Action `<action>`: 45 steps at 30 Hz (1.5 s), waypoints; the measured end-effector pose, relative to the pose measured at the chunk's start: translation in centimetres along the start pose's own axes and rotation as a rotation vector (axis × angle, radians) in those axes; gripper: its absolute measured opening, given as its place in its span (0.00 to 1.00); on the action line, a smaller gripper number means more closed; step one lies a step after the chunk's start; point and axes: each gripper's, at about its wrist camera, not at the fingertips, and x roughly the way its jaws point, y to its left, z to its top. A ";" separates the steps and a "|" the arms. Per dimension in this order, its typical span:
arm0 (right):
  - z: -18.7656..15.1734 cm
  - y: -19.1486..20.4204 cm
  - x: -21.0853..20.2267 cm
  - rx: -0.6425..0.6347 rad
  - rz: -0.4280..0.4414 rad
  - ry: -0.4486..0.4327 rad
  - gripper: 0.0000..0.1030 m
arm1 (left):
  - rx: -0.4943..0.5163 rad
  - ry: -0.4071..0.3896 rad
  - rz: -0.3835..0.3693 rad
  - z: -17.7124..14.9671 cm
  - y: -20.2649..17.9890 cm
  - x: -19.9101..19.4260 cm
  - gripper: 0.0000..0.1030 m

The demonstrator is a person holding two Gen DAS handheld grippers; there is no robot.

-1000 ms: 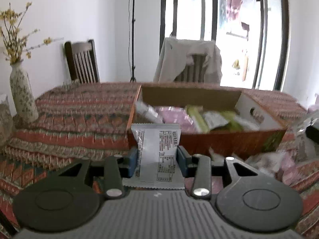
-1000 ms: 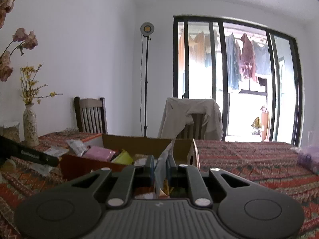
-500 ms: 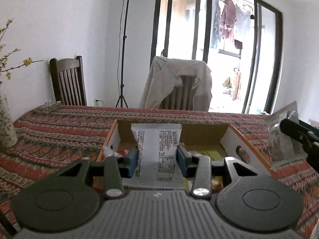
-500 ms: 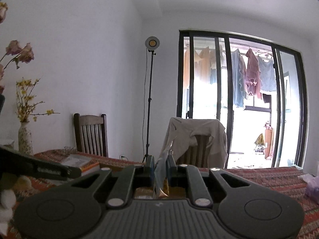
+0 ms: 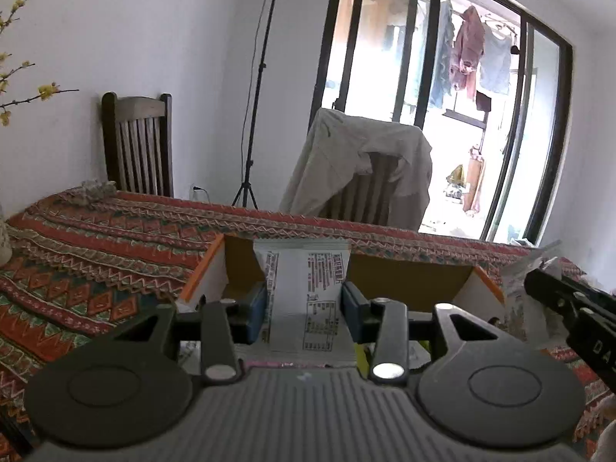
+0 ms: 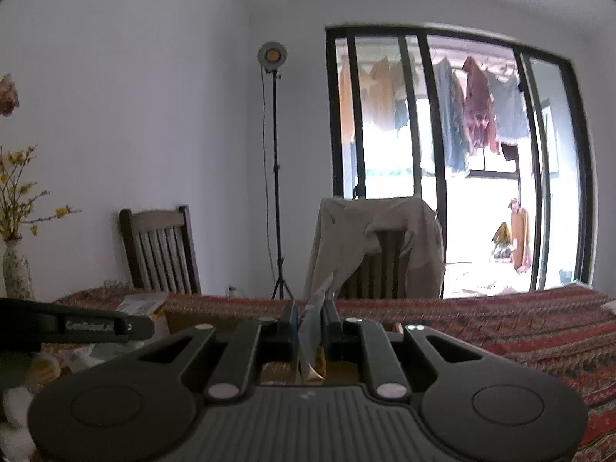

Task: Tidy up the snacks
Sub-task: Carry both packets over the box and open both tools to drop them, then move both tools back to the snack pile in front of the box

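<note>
My left gripper (image 5: 304,308) is shut on a white snack packet (image 5: 306,281) with printed text, held upright over the near part of an open cardboard box (image 5: 204,273) with an orange rim. In the left wrist view my right gripper (image 5: 539,281) comes in from the right with a crinkly clear packet (image 5: 516,300). The right wrist view shows my right gripper (image 6: 311,319) shut on that thin packet (image 6: 313,331), seen edge-on, above the box's brown cardboard (image 6: 277,369). My left gripper (image 6: 131,325) reaches in from the left there.
A patterned red tablecloth (image 5: 96,246) covers the table. Beyond the far edge stand a wooden chair (image 5: 136,146), a chair draped with a beige jacket (image 5: 365,169) and a lamp stand (image 5: 254,115). A vase with yellow flowers (image 6: 15,269) stands at the left.
Both grippers have travelled forward with their packets. The box, earlier ahead with its snacks showing, now lies right under the fingers. The right gripper has entered the left wrist view.
</note>
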 end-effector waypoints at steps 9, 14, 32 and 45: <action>-1.3 -0.8 -0.2 0.047 -0.006 0.065 0.70 | -0.062 -0.077 0.045 -0.8 1.3 -1.1 1.00; -1.5 -0.6 -0.8 0.036 -0.020 0.048 1.00 | -0.087 -0.111 0.063 -1.0 1.7 -1.5 1.00; 0.1 -0.7 -1.8 0.042 -0.026 0.069 1.00 | -0.093 -0.083 0.055 0.1 1.1 -3.5 1.00; 0.3 -0.7 -6.8 -0.004 -0.065 0.090 1.00 | -0.076 -0.044 0.041 -0.7 2.6 -8.1 1.00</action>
